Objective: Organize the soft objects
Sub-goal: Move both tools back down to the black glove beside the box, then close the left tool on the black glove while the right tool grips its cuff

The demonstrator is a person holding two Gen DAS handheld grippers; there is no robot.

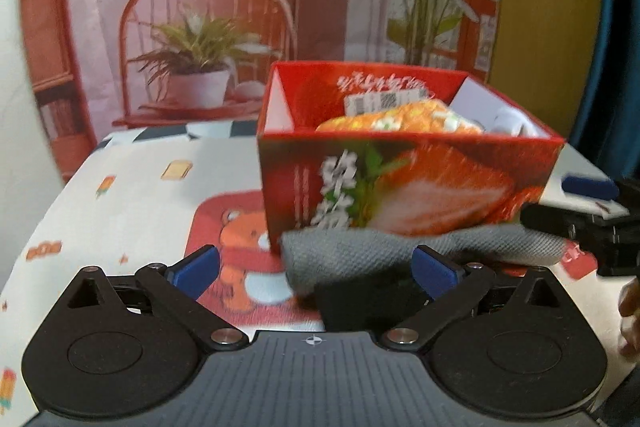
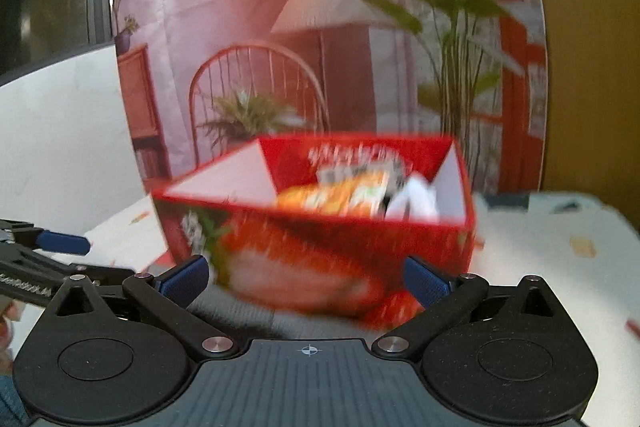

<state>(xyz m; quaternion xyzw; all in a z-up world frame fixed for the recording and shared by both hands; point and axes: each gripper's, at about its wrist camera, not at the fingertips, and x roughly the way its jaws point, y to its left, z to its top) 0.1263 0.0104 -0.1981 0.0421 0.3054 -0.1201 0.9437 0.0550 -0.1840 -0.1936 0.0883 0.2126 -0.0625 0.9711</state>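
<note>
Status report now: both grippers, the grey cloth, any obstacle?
Left gripper open, right gripper open, both empty. Grey cloth lying loose before the red box, which already holds an orange item. Nothing blocking.

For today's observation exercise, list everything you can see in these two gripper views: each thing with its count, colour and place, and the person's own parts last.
Red cardboard box with strawberry print: one, red outside and white inside, on the table ahead of both grippers.
Orange patterned soft item: one, orange with white and green, inside the box.
White soft item: one, white, inside the box at its right; too blurred to identify.
Grey knitted cloth: one, grey, on the table against the box's near side.
Cartoon-print tablecloth: one, cream with a red bear panel, covering the table.
Printed room backdrop: one, pink and red, behind the table.
Left gripper: black with blue pads, open.
Right gripper: black with blue pads, open.
</note>
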